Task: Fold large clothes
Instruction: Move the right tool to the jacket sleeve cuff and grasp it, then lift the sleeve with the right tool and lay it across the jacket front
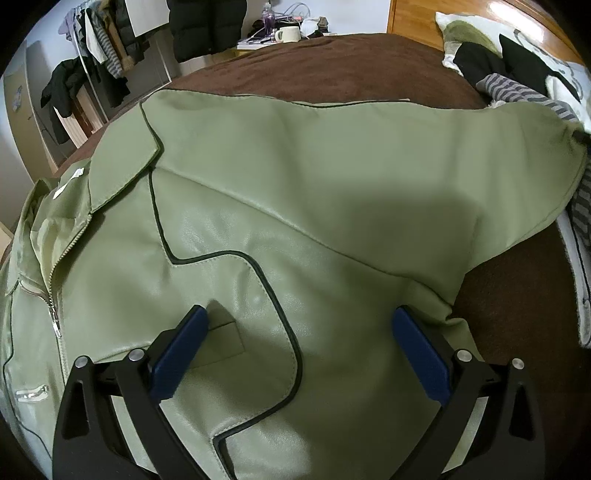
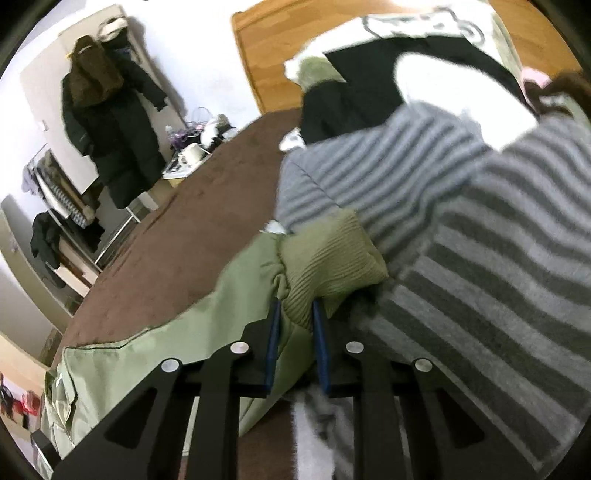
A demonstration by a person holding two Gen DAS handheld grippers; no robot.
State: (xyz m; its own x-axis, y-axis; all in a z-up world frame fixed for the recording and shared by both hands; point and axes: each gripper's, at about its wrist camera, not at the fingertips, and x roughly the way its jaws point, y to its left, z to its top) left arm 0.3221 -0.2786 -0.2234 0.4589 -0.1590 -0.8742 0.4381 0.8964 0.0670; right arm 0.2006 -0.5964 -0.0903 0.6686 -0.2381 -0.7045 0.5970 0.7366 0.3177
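Observation:
A large olive-green jacket [image 1: 295, 206] with dark piping, a collar and a zipper lies spread on the brown bedspread [image 1: 332, 70]. My left gripper [image 1: 299, 317] hovers just over the jacket's front panel, its blue pads wide apart with nothing between them. In the right wrist view the jacket's sleeve [image 2: 177, 332] stretches toward the left, and its ribbed green cuff [image 2: 328, 262] is pinched between the blue pads of my right gripper [image 2: 295, 314], which is shut on it. The cuff lies against a grey striped garment [image 2: 461, 229].
Striped, black and white clothes [image 1: 517, 70] are piled at the bed's right side by a wooden headboard [image 2: 273, 48]. A bedside table with a white mug [image 1: 288, 34] and a clothes rack [image 1: 96, 62] with dark coats stand beyond the bed's far edge.

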